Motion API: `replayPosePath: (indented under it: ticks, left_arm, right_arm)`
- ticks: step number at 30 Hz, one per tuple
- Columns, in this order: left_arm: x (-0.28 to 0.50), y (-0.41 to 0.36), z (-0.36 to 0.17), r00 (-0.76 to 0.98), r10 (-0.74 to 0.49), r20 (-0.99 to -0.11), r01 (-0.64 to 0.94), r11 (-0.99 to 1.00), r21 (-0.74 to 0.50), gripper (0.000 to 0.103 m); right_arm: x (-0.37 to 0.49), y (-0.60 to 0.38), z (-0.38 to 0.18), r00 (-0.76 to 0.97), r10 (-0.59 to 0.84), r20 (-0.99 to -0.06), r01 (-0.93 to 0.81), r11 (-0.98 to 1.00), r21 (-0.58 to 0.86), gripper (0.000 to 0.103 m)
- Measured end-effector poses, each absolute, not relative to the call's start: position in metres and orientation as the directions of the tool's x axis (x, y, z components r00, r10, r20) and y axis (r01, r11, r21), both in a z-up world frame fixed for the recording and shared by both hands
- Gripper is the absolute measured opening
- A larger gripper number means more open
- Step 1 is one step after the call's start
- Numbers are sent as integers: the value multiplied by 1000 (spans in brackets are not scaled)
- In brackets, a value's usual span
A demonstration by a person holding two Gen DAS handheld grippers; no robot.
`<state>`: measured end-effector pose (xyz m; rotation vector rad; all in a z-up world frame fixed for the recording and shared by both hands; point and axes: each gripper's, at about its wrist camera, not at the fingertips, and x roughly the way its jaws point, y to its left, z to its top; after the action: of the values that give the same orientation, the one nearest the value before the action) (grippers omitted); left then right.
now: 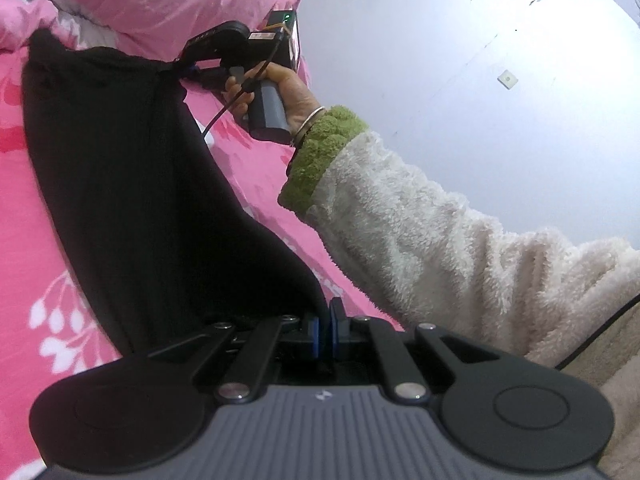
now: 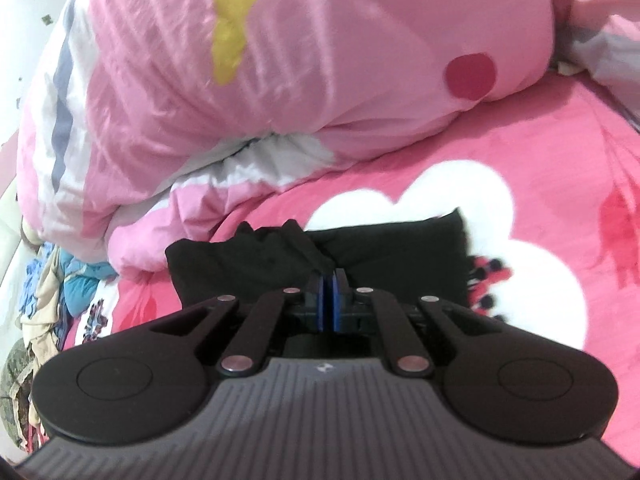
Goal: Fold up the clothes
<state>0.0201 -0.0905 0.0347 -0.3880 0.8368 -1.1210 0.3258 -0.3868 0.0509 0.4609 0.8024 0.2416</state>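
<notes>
Both claws, left gripper (image 1: 325, 322) and right gripper (image 2: 328, 286), pinch the soft black cloth garment (image 1: 132, 168); the folding looks only begun.

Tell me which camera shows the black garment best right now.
Left wrist view: the black garment stretches almost full length across the pink bedsheet, from the left gripper to the right gripper. The right wrist view shows only one bunched end.

Both wrist views look closely down along their jaws, sharing the black garment (image 1: 132, 184) and pink bedsheet (image 2: 520, 152).
</notes>
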Motion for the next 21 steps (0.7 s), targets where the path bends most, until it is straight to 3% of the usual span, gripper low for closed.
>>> replayPosePath:
  ticks: [6, 11, 16, 21]
  left_arm:
    - [23, -97, 29, 144, -890, -433, 626, 421, -657, 6]
    - [28, -106, 25, 136, -863, -486, 630, 454, -630, 6]
    - [27, -114, 30, 142, -865, -482, 642, 451, -620, 6]
    - [24, -136, 36, 129, -870, -476, 671, 430, -604, 6]
  right_arm:
    - [324, -410, 42, 684, 378, -624, -19, 864, 504, 3]
    - [322, -421, 14, 646, 344, -681, 58, 868, 493, 8]
    - [257, -459, 45, 716, 385, -582, 47, 805, 591, 16]
    - [123, -500, 110, 817, 330, -473, -16, 832, 554, 27]
